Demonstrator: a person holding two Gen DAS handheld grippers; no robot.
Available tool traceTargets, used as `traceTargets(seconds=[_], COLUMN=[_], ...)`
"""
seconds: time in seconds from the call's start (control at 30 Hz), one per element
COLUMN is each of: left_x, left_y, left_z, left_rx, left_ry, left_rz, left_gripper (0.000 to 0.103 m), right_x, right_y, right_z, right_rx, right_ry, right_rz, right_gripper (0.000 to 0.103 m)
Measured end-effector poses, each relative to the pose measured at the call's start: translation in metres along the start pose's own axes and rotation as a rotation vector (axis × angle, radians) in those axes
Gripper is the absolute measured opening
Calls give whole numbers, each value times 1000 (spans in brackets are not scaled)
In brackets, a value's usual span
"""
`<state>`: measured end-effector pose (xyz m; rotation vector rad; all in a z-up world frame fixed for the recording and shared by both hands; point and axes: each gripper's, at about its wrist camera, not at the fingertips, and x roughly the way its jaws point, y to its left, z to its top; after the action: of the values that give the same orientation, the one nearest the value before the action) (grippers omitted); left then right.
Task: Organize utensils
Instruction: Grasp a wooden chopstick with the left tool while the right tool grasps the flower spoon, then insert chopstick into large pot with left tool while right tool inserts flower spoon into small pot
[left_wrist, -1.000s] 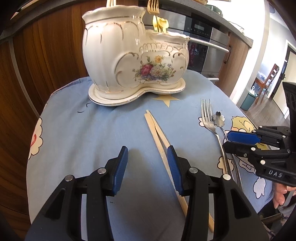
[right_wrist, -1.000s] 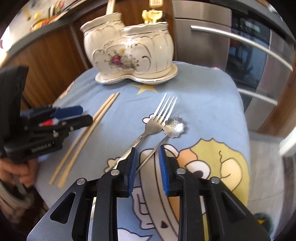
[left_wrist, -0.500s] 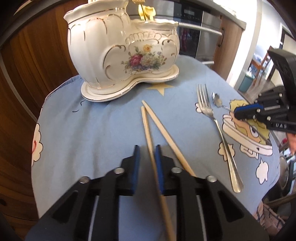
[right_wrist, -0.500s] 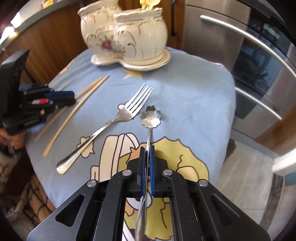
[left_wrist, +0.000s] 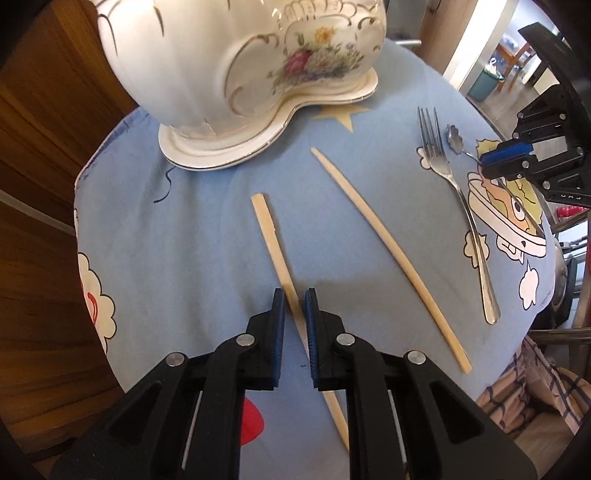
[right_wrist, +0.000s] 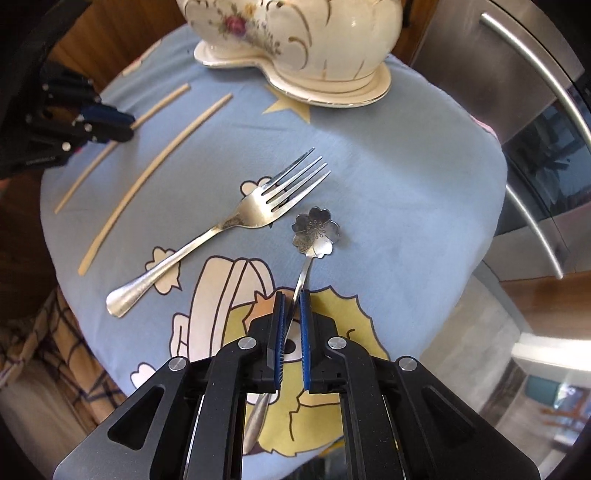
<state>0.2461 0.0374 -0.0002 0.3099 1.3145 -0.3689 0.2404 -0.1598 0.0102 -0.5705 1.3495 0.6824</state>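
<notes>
Blue cartoon-print tablecloth (left_wrist: 184, 240), covering a rounded tabletop and bearing every item below. Cream porcelain utensil holder (left_wrist: 236, 66), two-lobed, gilt-trimmed, with a painted flower spray, standing on its matching saucer at the far end of the cloth (its rim is cut off by the top of both views). Stainless oven front (right_wrist: 517, 110) with bar handles, just beyond the table's right edge. Left gripper (left_wrist: 294, 295), black with blue pads, pointing steeply down, its jaws having just been closing and now clamped on the near chopstick (left_wrist: 271, 243), which runs out past the pads toward the holder and back beneath the gripper body. Right gripper (right_wrist: 291, 295), same make, pointing down, its jaws likewise just drawn in and now pinching the thin handle of the flower-bowled spoon (right_wrist: 316, 232), whose bowl lies ahead of the pads near the fork's tines. Second chopstick (left_wrist: 388, 254), lying free on the cloth to the right of the held one, not touching it. Silver fork (right_wrist: 221, 229), lying flat between the free chopstick and the spoon, tines toward the holder. Plaid-patterned fabric (left_wrist: 524, 398), partly seen below the near edge of the table.
</notes>
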Motion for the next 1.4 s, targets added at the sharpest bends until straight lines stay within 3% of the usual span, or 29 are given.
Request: traceTargets(seconds=[0.13, 0.3, 0.6, 0.77, 1.07, 1.4], left_x=[1, 0, -21, -53, -109, -155], left_y=[-5, -10, -13, 4, 30, 40], left_z=[0, -1, -31, -46, -62, -36], left_rx=[27, 29, -23, -111, -248, -308], left_ry=[20, -5, -170, -299, -535, -763], left_rz=[22, 30, 48, 34, 20, 2], left_gripper=[11, 9, 6, 6, 6, 6], right_x=[1, 0, -14, -38, -88, -117], right_y=[10, 17, 7, 0, -18, -35], right_z=[7, 1, -5, -2, -15, -11], right_rx=[-24, -25, 28, 74, 215, 319], right_ry=[26, -18, -120, -236, -538, -752], right_rz=[-55, -76, -21, 0, 76, 159], right_gripper=[10, 8, 4, 4, 4, 4])
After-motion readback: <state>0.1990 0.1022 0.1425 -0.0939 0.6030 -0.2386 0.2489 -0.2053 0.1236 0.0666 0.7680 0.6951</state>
